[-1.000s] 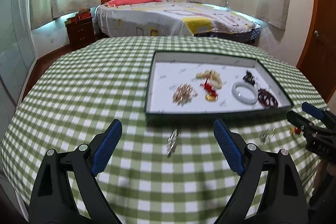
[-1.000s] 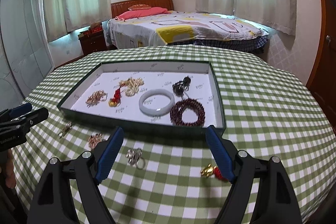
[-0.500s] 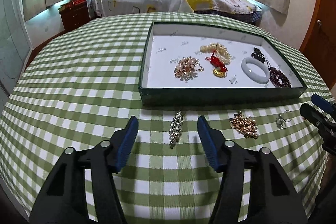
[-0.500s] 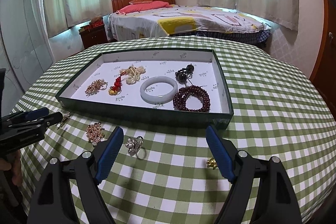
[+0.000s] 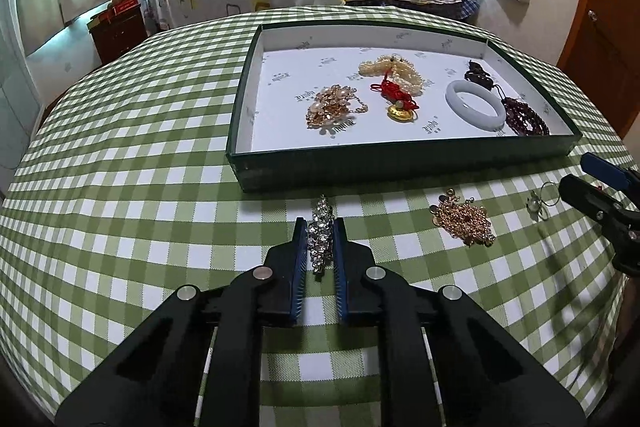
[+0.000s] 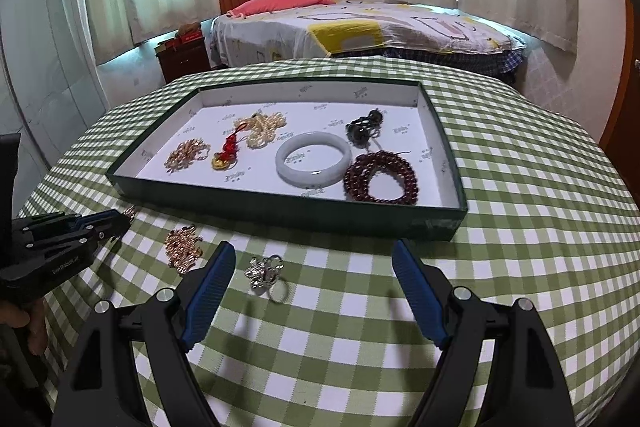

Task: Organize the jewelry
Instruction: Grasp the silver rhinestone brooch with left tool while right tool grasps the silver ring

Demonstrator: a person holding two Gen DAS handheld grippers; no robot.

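Note:
A long rhinestone clip (image 5: 323,205) lies on the checked tablecloth just in front of the green tray (image 5: 400,159). My left gripper (image 5: 320,223) is low over the cloth, its jaws closing from both sides, and the blue pads press on the clip. From the right wrist view the left gripper (image 6: 116,223) shows at the left, with the clip's end (image 6: 130,213) poking out. My right gripper (image 6: 313,247) stands open above the cloth; a silver ring (image 6: 264,273) lies just inside its left finger. A gold chain piece (image 6: 182,247) lies between the two grippers.
The tray (image 6: 280,207) holds a white bangle (image 6: 314,163), a dark red bead bracelet (image 6: 382,177), dark beads, pearls, a red-and-gold charm and a gold brooch. A bed, a nightstand and curtained windows stand beyond the round table. A door is at the right.
My left gripper has come down and forward to the rhinestone clip, and its jaws have gone from wide open to closed against it. The right gripper has stayed open and nearly still.

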